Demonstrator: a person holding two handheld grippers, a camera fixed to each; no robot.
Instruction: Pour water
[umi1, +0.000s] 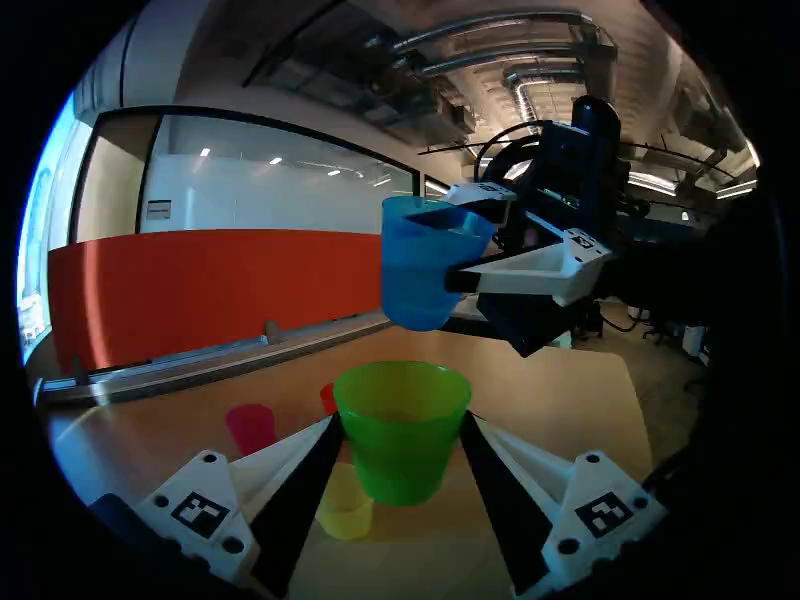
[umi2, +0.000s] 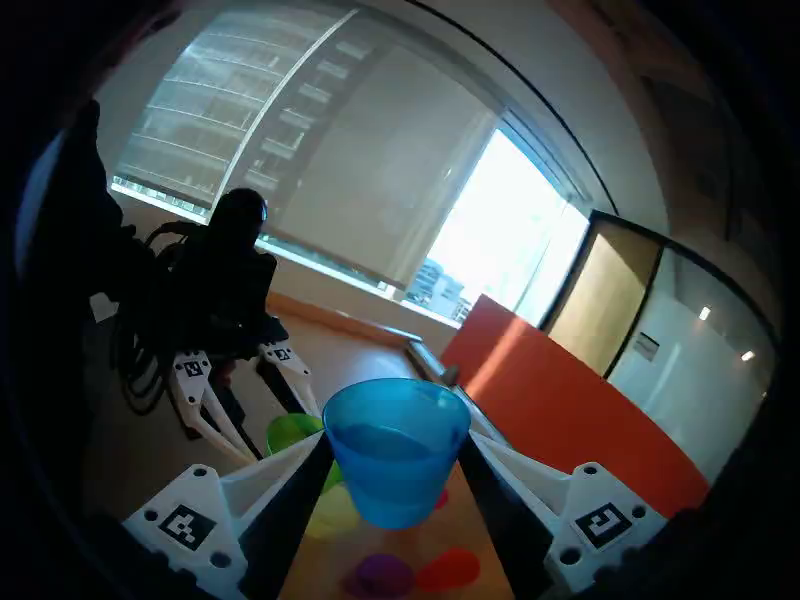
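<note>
Nearest of all, a translucent green plastic cup (umi1: 402, 430) sits pinched between the two white fingers of the left gripper (umi1: 402, 425), both fingers pressing on its sides. Beyond and above it, the right gripper (umi1: 455, 240) clamps a translucent blue plastic cup (umi1: 425, 262) by its sides, close to upright, high over the light wooden table (umi1: 560, 400). In the right gripper view, water (umi2: 390, 442) fills the blue cup part way. Small plastic cups stand on the table below: a yellow cup (umi1: 345, 505) just left of the green one, a pink cup (umi1: 250, 425) farther left, a red cup (umi1: 328, 397) behind. A long orange wall panel (umi1: 200, 285) runs along the far side.
</note>
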